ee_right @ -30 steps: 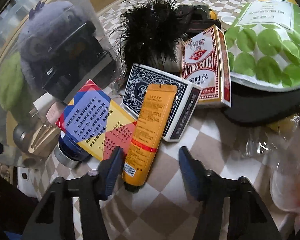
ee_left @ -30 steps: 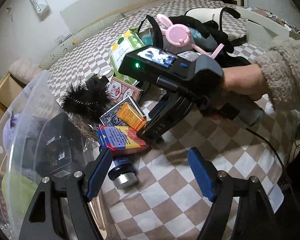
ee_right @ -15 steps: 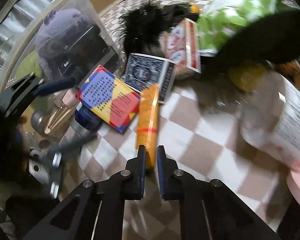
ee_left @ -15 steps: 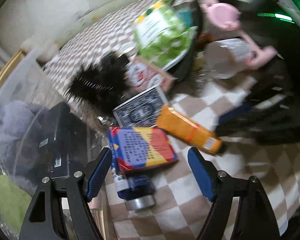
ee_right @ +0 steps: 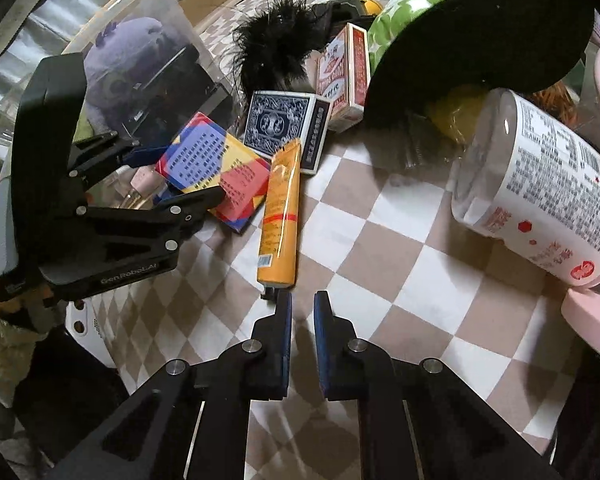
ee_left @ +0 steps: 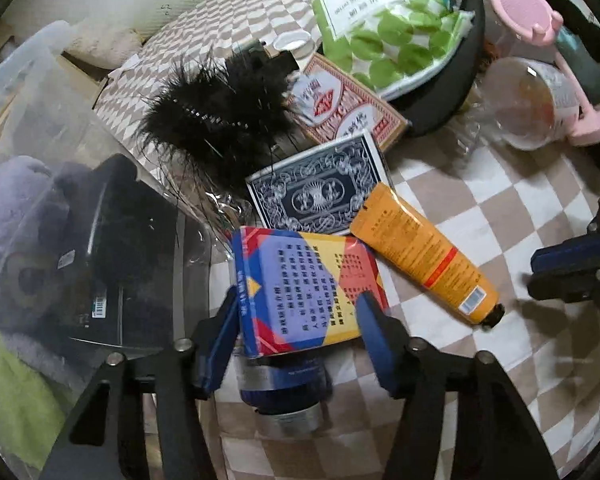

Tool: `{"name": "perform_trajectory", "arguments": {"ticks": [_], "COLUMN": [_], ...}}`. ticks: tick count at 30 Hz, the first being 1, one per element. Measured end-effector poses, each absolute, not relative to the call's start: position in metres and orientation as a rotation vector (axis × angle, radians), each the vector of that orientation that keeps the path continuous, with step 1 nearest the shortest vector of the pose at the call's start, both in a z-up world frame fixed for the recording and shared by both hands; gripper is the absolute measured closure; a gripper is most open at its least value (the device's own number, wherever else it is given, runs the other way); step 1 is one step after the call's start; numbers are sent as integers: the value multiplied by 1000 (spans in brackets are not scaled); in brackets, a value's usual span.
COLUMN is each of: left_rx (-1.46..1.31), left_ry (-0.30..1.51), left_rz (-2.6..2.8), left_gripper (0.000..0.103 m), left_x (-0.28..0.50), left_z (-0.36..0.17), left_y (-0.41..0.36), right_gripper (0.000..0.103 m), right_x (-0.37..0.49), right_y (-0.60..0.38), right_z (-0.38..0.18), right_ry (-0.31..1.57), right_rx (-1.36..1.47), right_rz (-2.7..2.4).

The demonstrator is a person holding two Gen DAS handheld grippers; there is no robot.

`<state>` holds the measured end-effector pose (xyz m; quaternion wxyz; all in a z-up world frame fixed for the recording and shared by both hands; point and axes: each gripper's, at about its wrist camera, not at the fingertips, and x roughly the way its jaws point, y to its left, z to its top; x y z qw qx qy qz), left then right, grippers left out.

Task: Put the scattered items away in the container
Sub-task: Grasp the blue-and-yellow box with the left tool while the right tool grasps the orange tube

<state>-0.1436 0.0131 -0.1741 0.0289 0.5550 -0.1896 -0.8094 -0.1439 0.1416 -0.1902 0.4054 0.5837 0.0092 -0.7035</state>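
A colourful card box (ee_left: 300, 292) lies on the checked cloth beside the clear bin (ee_left: 40, 120), resting on a blue jar with a silver lid (ee_left: 284, 396). My left gripper (ee_left: 298, 324) straddles the box's near end, its jaws closing, with both blue pads against the box's sides. The right wrist view shows the same grip on the box (ee_right: 216, 168) by my left gripper (ee_right: 168, 176). An orange tube (ee_right: 280, 212) lies on the cloth. My right gripper (ee_right: 300, 308) is shut and empty, its tips just behind the tube's cap.
The bin holds a purple plush (ee_left: 8, 200) and a black box (ee_left: 112, 240). On the cloth lie a blue card deck (ee_left: 316, 192), a red deck (ee_left: 340, 108), a black feather piece (ee_left: 216, 108), a green dotted packet (ee_left: 380, 20), a white labelled jar (ee_right: 540, 200) and a pink stand (ee_left: 524, 4).
My left gripper dropped over the colourful box and narrowed its jaws onto it. My right gripper shut and drew back; the orange tube slid off the blue deck onto the cloth.
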Motion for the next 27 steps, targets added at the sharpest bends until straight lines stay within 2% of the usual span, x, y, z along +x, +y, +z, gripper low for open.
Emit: {"name": "perform_trajectory", "arguments": {"ticks": [2, 4, 10, 17, 18, 21, 22, 27], "left_rx": [1693, 1685, 1749, 1811, 1825, 1852, 1854, 1871], "left_ry": [-552, -525, -514, -419, -380, -288, -278, -222], "left_rz": [-2536, -2579, -2635, -2630, -2631, -2637, -2639, -2637], "left_gripper": [62, 66, 72, 74, 75, 79, 79, 80], "left_x": [-142, -140, -130, -129, -130, -133, -133, -135], "left_z": [-167, -160, -161, -163, -163, -162, -161, -161], "left_y": [12, 12, 21, 20, 19, 16, 16, 14], "right_gripper": [91, 91, 91, 91, 87, 66, 62, 62], "right_x": [-147, -151, -155, -149, -148, -148, -147, -144], "right_y": [141, 140, 120, 110, 107, 102, 99, 89], "right_z": [-188, -186, -191, -201, -203, -207, -209, -214], "right_ry": [-3, -23, -8, 125, 133, 156, 173, 252], "right_rx": [1469, 1465, 1447, 1400, 1398, 1396, 1394, 1367], "right_rz": [-1781, -1791, -1809, -1803, -1802, -1807, -1811, -1830]}}
